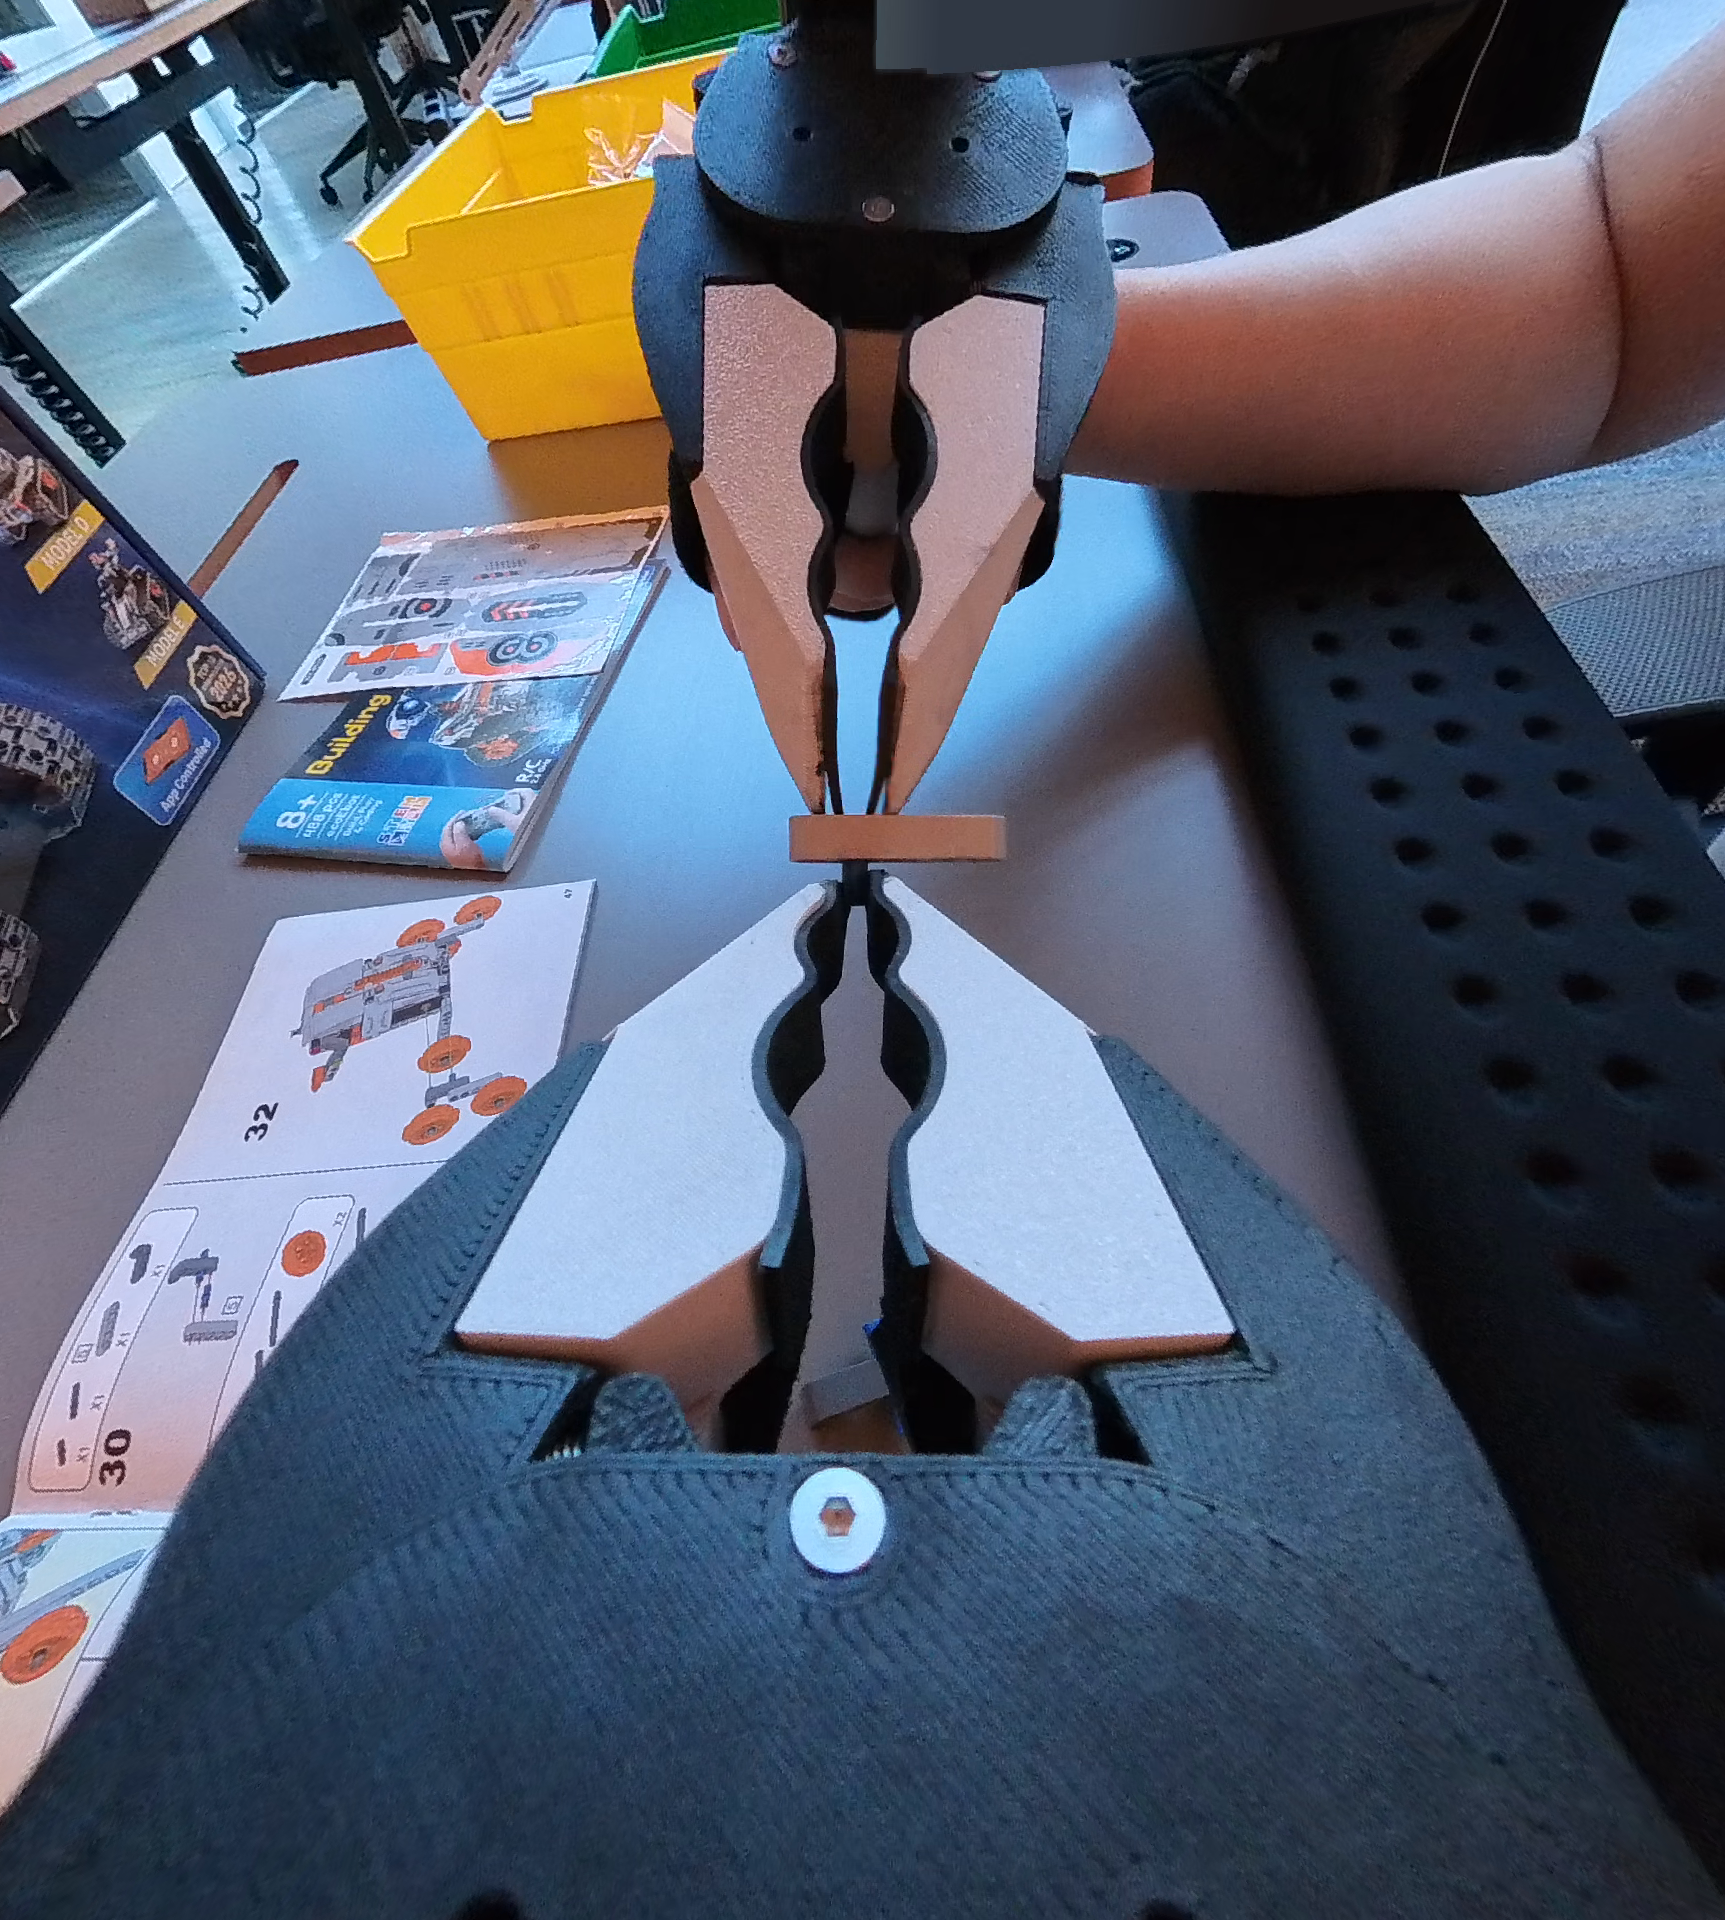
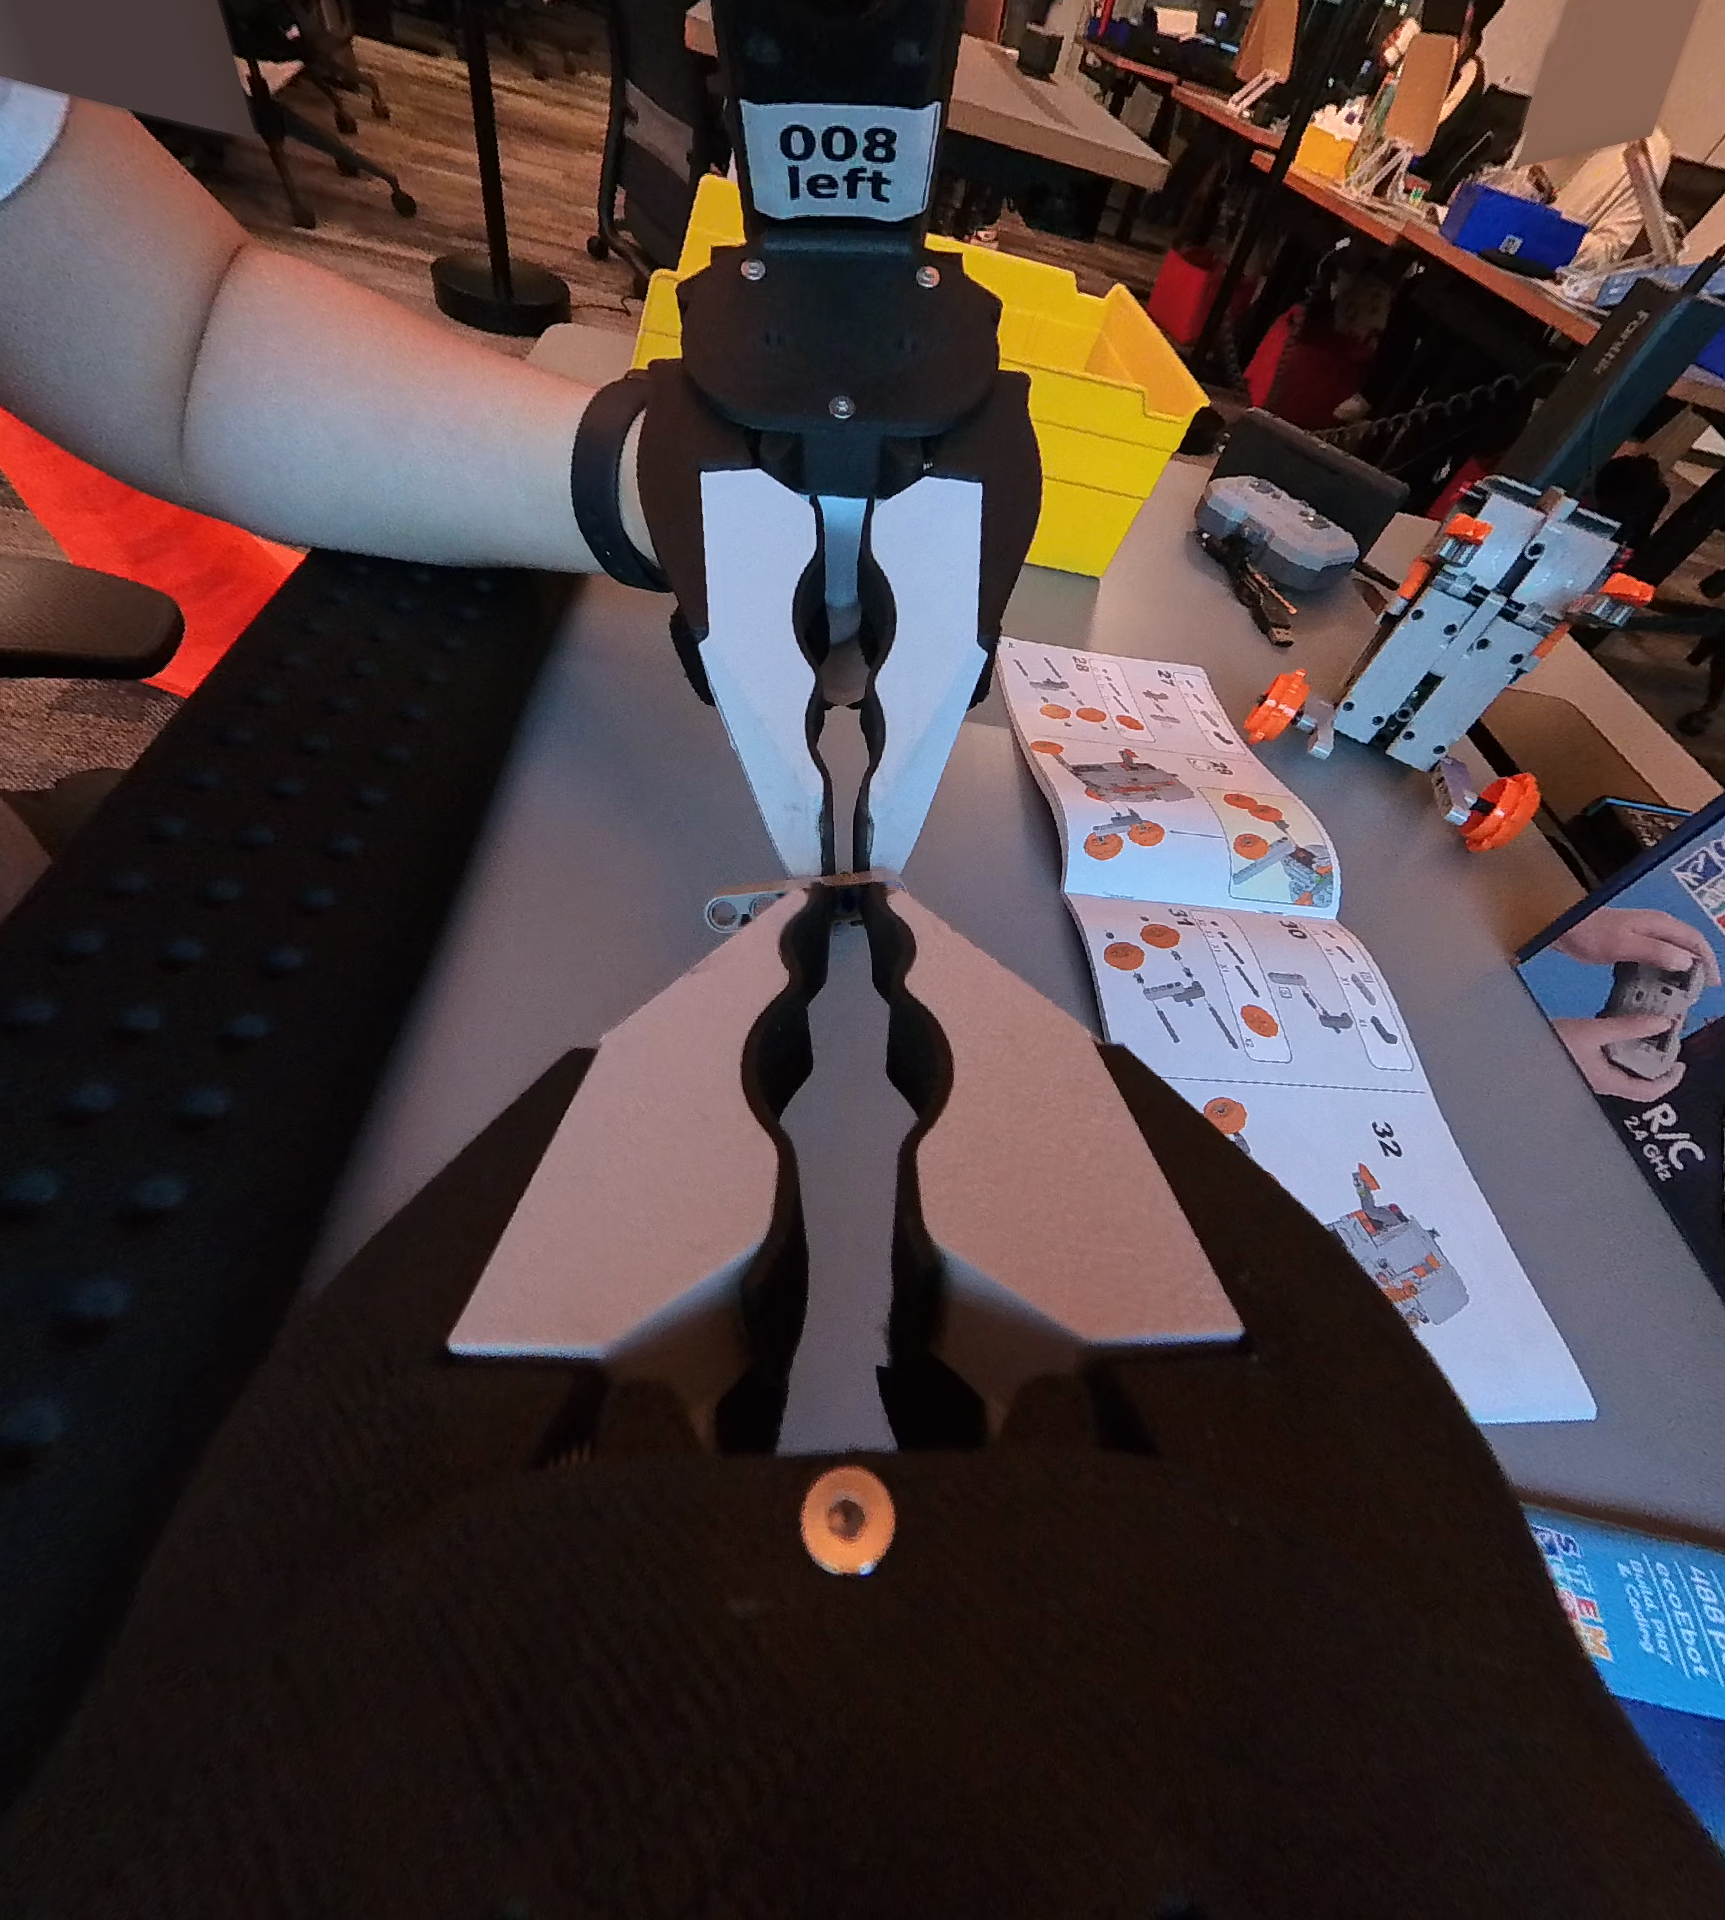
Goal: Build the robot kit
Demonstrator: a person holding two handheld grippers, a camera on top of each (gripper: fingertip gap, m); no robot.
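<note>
The left gripper [image 1: 853, 883] and the right gripper [image 1: 853, 805] point straight at each other above the bare middle of the grey worktop [image 1: 1045, 675], their tips meeting at a flat beam [image 1: 897, 837] that lies crosswise between them. The right wrist view shows it to be a grey strip with round holes. The left gripper's jaws are drawn almost together on a small dark piece [image 1: 853, 876] that touches the beam's edge. The right gripper's jaws stand nearly closed against the beam's opposite edge, but whether they pinch it or only touch it cannot be told. An open instruction booklet [image 1: 401, 1039] lies just beside the grippers, and past it a closed booklet [image 1: 422, 769] sits under a sticker sheet [image 1: 484, 603]. A printed box [image 1: 58, 675] leans at that edge of the worktop. A yellow bin [image 1: 505, 301] stands at the far end, and a partly built model [image 2: 1481, 634] with orange wheels stands near a grey controller [image 2: 1273, 530]. A black perforated surface [image 1: 1512, 935] runs along the opposite edge.
</note>
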